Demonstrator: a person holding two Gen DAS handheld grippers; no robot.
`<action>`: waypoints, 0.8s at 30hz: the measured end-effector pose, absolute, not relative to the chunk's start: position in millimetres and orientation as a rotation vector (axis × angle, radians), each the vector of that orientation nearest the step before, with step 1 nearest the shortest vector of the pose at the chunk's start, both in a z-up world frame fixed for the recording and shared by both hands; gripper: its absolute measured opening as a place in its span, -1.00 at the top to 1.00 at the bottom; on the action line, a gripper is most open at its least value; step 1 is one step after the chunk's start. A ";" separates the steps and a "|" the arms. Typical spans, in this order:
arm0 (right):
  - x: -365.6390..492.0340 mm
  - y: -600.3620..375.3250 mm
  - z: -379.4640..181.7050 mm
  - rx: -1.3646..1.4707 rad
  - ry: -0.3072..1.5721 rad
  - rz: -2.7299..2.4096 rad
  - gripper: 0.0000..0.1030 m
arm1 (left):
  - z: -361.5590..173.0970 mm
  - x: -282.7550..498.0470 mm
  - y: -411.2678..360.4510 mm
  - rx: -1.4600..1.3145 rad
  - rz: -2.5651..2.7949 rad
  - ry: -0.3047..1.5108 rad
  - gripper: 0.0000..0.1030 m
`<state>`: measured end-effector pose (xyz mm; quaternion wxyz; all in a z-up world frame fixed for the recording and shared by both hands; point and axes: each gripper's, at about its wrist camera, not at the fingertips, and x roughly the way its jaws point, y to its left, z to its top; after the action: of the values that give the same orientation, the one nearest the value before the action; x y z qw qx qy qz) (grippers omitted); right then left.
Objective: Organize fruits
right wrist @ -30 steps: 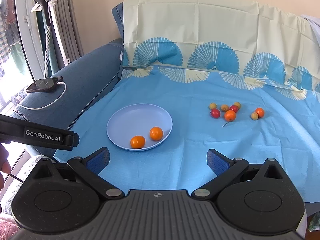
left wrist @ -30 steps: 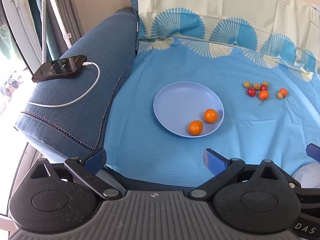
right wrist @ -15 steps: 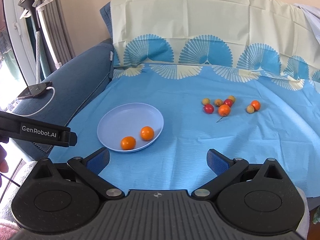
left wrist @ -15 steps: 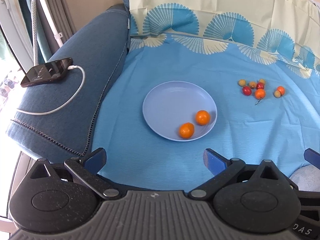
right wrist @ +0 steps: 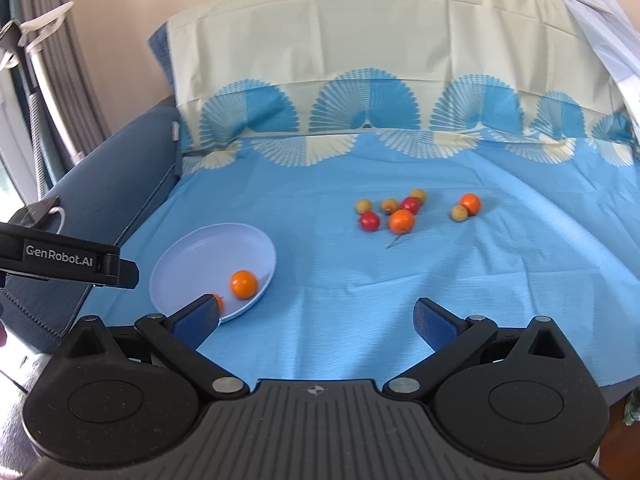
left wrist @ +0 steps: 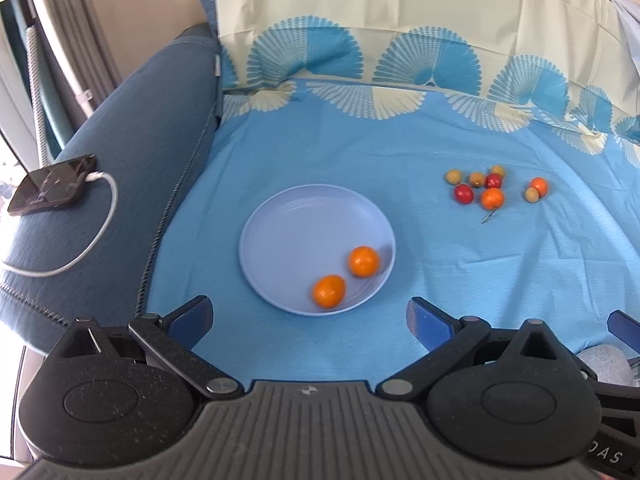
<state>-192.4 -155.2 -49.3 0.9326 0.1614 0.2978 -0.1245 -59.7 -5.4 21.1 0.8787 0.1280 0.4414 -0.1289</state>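
1. Since a second ago both cameras have been carried to the right: in the left wrist view the plate [left wrist: 280, 216] is now seen lower and more central, and in the right wrist view it has slid toward the lower left, so that one of its oranges is now partly hidden behind the right gripper's left finger.
2. A blue cloth [left wrist: 400, 140] with a fan-patterned border is spread over the sofa; the plate is taken as the landmark on it.
3. The dark blue armrest [left wrist: 132, 152] is seen to the left of the plate, with a phone [left wrist: 52, 190] on a white charging cable [left wrist: 100, 220] lying on it.
4. The plate itself is pale lilac and rests flat on the cloth.
5. The left gripper [left wrist: 308, 316] is held just in front of the plate's near rim, jaws spread wide, with nothing between them.
6. The right gripper [right wrist: 316, 316] is held to the right of the plate, jaws likewise spread wide and empty.
7. Two oranges [left wrist: 363, 261] lie inside the plate, near its front-right edge, close together but apart.
8. A cluster of small fruits [left wrist: 492, 190], orange, red and yellowish, lies on the cloth well to the right of the plate and beyond it.
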 end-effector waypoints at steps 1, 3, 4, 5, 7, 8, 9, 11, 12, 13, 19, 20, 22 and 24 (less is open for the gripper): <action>-192.8 -160.3 -50.0 0.337 0.608 -0.265 -0.99 | 20.4 -58.5 -9.4 0.269 -0.274 0.922 -0.99; -194.1 -170.6 -52.1 0.350 0.606 -0.287 -0.99 | 18.7 -55.3 -19.3 0.276 -0.283 0.926 -0.99; -194.6 -175.9 -53.5 0.357 0.605 -0.298 -0.99 | 17.5 -53.3 -24.3 0.280 -0.287 0.930 -0.99; -195.2 -181.4 -55.0 0.363 0.604 -0.310 -0.99 | 16.5 -51.7 -28.8 0.281 -0.291 0.932 -0.99; -195.9 -193.2 -58.2 0.371 0.605 -0.336 -0.99 | 14.0 -47.5 -39.0 0.288 -0.302 0.938 -0.99; -195.9 -199.9 -59.9 0.375 0.605 -0.351 -0.99 | 12.1 -45.0 -44.9 0.291 -0.308 0.941 -0.99; -195.9 -206.8 -61.3 0.379 0.603 -0.367 -0.99 | 10.3 -42.2 -50.8 0.293 -0.314 0.945 -0.99; -196.5 -221.9 -64.6 0.381 0.596 -0.403 -0.99 | 5.5 -33.7 -64.3 0.294 -0.326 0.963 -0.99; -196.5 -230.2 -66.4 0.383 0.591 -0.424 -0.99 | 3.2 -29.0 -70.6 0.291 -0.332 0.973 -0.99; -195.9 -238.9 -69.0 0.386 0.586 -0.446 -0.99 | 0.8 -23.3 -77.4 0.288 -0.337 0.980 -0.99; -179.4 -295.9 -91.1 0.395 0.582 -0.556 -0.99 | -20.9 18.4 -131.4 0.290 -0.386 1.019 -0.99; -173.7 -305.3 -95.4 0.389 0.580 -0.571 -0.99 | -26.4 27.5 -141.9 0.291 -0.391 1.025 -0.99; -159.8 -323.8 -104.4 0.369 0.573 -0.596 -0.99 | -39.4 48.9 -163.4 0.295 -0.382 1.046 -0.99; -140.7 -343.7 -113.6 0.349 0.568 -0.611 -0.99 | -52.9 68.2 -181.6 0.294 -0.369 1.063 -0.99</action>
<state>-140.7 -343.7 -113.6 0.8996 0.1684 0.2744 -0.2952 68.2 -181.6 -52.9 0.8356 0.1389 0.5021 -0.1742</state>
